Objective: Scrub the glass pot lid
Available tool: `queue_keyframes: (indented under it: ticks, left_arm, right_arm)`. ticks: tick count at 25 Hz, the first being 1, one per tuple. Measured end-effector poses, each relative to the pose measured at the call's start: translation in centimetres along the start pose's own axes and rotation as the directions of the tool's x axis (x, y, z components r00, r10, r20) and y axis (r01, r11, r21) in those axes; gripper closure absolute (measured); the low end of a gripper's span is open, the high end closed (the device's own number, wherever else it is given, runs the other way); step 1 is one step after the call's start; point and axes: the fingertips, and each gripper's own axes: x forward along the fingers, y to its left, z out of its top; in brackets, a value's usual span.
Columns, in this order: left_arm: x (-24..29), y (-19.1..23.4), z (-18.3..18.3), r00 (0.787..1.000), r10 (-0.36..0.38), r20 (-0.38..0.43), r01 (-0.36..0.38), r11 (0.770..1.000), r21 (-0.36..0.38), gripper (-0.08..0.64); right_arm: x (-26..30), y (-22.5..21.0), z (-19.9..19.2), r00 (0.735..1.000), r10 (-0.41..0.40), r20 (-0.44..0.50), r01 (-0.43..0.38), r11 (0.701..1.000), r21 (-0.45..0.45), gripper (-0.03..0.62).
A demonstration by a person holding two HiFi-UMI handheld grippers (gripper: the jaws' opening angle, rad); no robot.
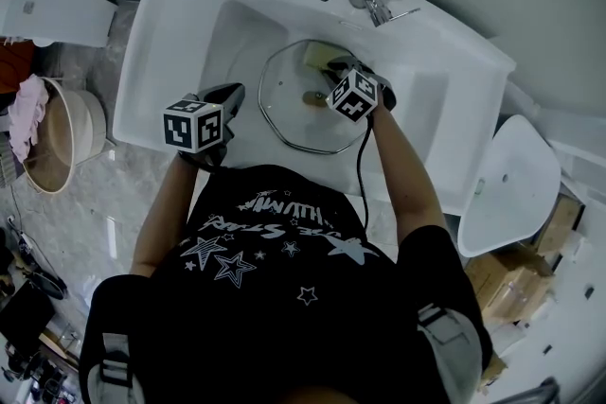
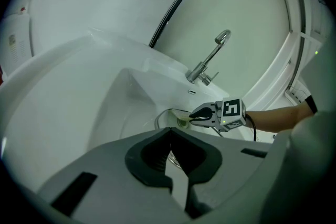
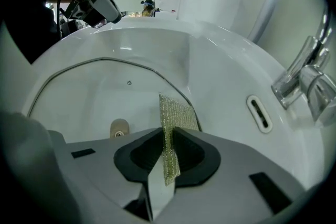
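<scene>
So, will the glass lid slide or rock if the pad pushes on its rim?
It would likely slide: the glass lid lies in the smooth, curved sink. It may also rock, since the scrub pad in the right gripper sits near its rim, off centre.

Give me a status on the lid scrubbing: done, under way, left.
Done: the glass pot lid lies in the sink basin and the right gripper is shut on the scouring pad. In hand: the pad's end sits at the lid's far rim. The left gripper, jaws together, is beside the lid, not on it. Left: likely most of the glass; no suds show.
</scene>
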Motion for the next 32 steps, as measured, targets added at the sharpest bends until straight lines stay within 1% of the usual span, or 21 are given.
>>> queue_keyframes:
  ticks: [4,7,11,16,21,27,32]
  left_arm:
    - [-0.1,-0.3,-0.1,1.0,0.0,0.003,0.0,1.0,0.003,0.551]
    - [-0.1,-0.6,-0.4,1.0,0.0,0.003,0.0,1.0,0.003,0.551]
    - [-0.3,-1.2,-0.6,1.0,-0.003,0.006,0.003,1.0,0.001,0.551]
    - [-0.6,-2.7,-0.9,0.999,-0.023,0.023,0.023,1.0,-0.001,0.551]
    - [-1.1,-4.1,-1.8,0.999,-0.034,0.026,0.034,0.999,0.009,0.551]
    - [-1.6,-5.1,-3.2,0.999,-0.036,0.03,0.036,0.999,0.013,0.551]
    - [-2.2,-5.8,-4.1,0.999,-0.033,0.033,0.032,0.999,0.012,0.551]
  right_arm:
    - [0.1,0.6,-0.2,1.0,0.001,-0.012,-0.001,1.0,0.015,0.528]
    - [-0.1,1.4,-0.2,1.0,0.017,-0.011,-0.017,1.0,0.014,0.528]
    - [-1.1,3.2,0.1,0.997,0.079,0.013,-0.079,0.997,0.013,0.529]
    - [-2.5,6.2,0.8,0.986,0.159,0.051,-0.16,0.987,0.017,0.529]
    - [-3.8,8.5,1.0,0.978,0.197,0.076,-0.199,0.98,0.028,0.528]
    - [-4.9,10.3,0.5,0.967,0.246,0.071,-0.249,0.968,0.037,0.527]
    - [-6.5,11.9,0.7,0.947,0.311,0.086,-0.316,0.947,0.054,0.526]
